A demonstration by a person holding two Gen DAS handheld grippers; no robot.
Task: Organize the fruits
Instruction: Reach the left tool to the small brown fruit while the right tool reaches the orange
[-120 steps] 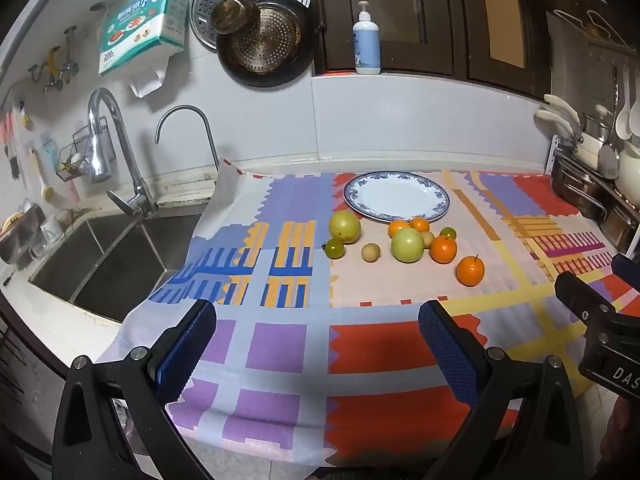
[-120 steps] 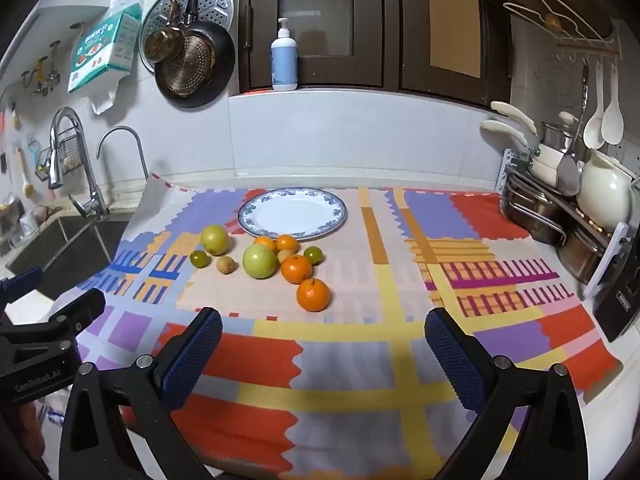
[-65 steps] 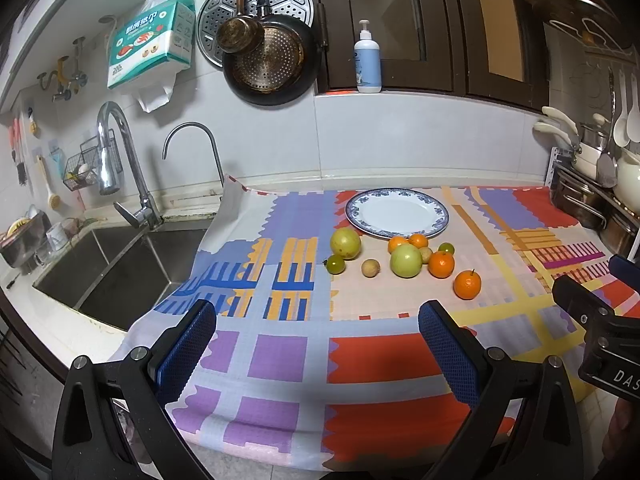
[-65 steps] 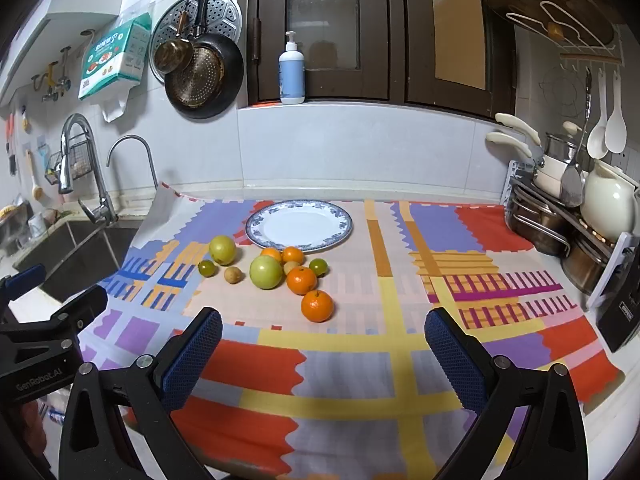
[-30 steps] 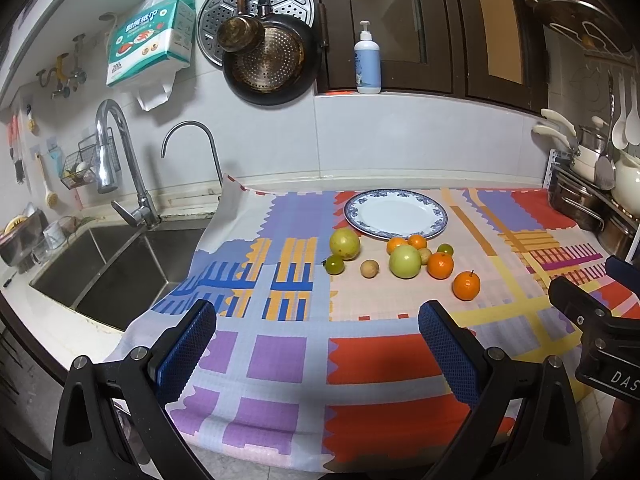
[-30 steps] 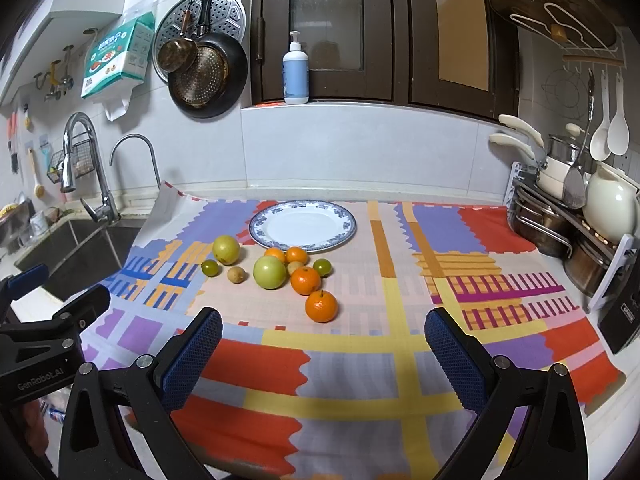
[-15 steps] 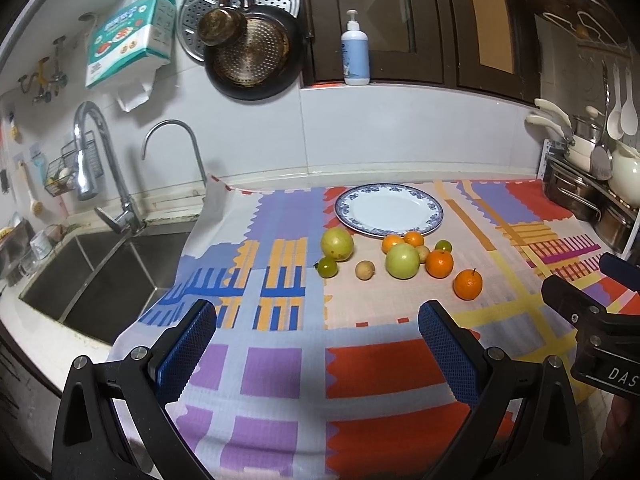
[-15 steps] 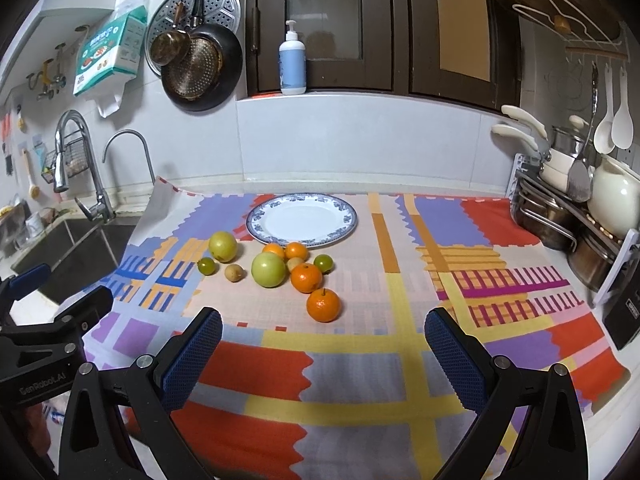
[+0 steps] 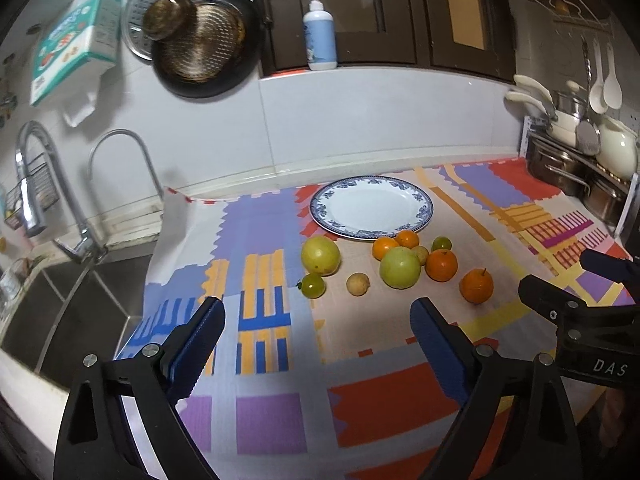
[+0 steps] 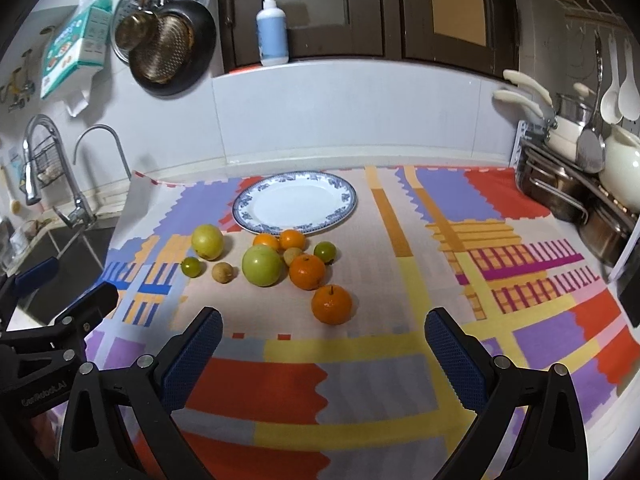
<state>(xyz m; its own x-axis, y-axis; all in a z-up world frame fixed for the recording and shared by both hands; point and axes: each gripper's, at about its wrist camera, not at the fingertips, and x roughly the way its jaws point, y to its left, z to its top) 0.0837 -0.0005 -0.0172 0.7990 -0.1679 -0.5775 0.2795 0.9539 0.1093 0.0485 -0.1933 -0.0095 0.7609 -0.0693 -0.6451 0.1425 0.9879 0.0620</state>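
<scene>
An empty white plate with a blue rim (image 9: pixel 372 207) (image 10: pixel 295 202) sits at the back of a colourful cloth. In front of it lie several fruits: a yellow-green one (image 9: pixel 320 255) (image 10: pixel 207 241), a large green one (image 9: pixel 399 267) (image 10: pixel 262 266), several oranges, the nearest (image 9: pixel 475 286) (image 10: pixel 331 304), small green ones and a small brown one (image 9: pixel 357 283). My left gripper (image 9: pixel 316 338) is open and empty above the cloth, short of the fruits. My right gripper (image 10: pixel 320 346) is open and empty, just short of the nearest orange.
A sink (image 9: pixel 48 312) with taps lies left of the cloth. Pans and a tissue box hang on the wall. A soap bottle (image 9: pixel 319 32) stands on the ledge. A dish rack with pots and a jug (image 10: pixel 584 184) stands at the right.
Both grippers have moved forward toward the fruits, which now look larger and closer. Both stay open. No fruit has moved.
</scene>
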